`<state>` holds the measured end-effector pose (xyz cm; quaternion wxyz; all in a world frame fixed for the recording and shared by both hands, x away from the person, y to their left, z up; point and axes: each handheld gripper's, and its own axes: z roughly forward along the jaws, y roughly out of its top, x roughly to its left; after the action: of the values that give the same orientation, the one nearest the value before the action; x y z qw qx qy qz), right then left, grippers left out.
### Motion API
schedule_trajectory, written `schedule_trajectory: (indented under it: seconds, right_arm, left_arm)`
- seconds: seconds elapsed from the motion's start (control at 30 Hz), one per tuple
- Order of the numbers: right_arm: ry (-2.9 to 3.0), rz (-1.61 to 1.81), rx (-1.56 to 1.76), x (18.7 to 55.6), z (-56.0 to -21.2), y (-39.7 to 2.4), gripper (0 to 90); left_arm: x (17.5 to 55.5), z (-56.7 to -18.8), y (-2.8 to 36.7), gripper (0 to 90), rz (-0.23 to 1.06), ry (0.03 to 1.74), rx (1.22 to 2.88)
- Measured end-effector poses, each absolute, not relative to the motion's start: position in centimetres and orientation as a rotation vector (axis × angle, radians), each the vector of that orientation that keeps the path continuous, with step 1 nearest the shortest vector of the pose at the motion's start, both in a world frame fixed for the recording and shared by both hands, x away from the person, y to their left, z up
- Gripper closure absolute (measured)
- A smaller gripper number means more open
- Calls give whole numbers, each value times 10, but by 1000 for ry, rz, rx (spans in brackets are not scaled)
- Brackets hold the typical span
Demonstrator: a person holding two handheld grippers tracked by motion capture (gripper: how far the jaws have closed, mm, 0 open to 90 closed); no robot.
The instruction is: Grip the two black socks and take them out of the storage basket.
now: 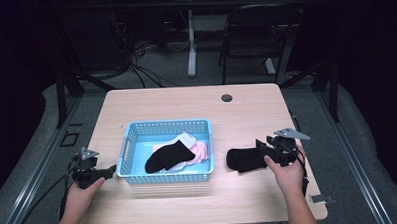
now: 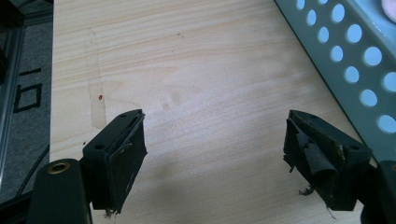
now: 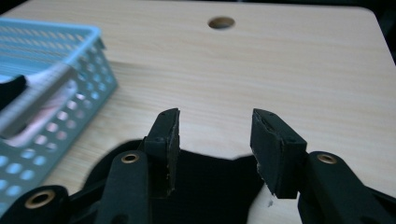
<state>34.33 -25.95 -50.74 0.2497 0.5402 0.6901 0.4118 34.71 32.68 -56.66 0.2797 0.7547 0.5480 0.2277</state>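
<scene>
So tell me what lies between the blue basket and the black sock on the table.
Bare wood: in the high view, only a strip of table separates the blue basket from the black sock.

Brightly lit from above on the pale table (image 1: 246, 115), falling to near black from nine through twelve to three o'clock. Soft shadows under the blue basket (image 1: 137, 144) toward six o'clock. Sharp wood grain close up; blurred basket wall (image 3: 70, 93) at nine o'clock. No glare.

A lab: floor cables (image 1: 140, 69), metal frame rails (image 1: 33, 168), dark surroundings.
</scene>
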Motion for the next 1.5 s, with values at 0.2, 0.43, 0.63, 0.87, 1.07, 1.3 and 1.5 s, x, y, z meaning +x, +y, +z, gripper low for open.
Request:
schedule_trajectory:
  seconds: [0.2, 0.43, 0.63, 0.87, 1.07, 1.3, 1.5]
  right_arm:
    - [1974, 1134, 1363, 345, -481, -231, 520]
    - [2091, 1147, 1259, 360, -465, -190, 468]
    - [2212, 1182, 1183, 374, -458, -148, 442]
    - [2315, 1150, 1105, 392, -459, -100, 429]
    - [2387, 1087, 1055, 408, -462, -64, 436]
    - [2474, 1035, 1078, 423, -471, -38, 483]
    - [2544, 962, 1123, 437, -482, -27, 552]
  left_arm:
    - [347, -566, 327, 209, 610, 1464, 2022]
    - [347, -566, 328, 209, 608, 1464, 2019]
    - [347, -566, 327, 209, 608, 1464, 2021]
    - [347, -566, 328, 209, 608, 1463, 2018]
    - [347, -566, 328, 209, 607, 1462, 2015]
    - [347, -566, 328, 209, 602, 1462, 2014]
    - [347, -565, 328, 209, 606, 1460, 2018]
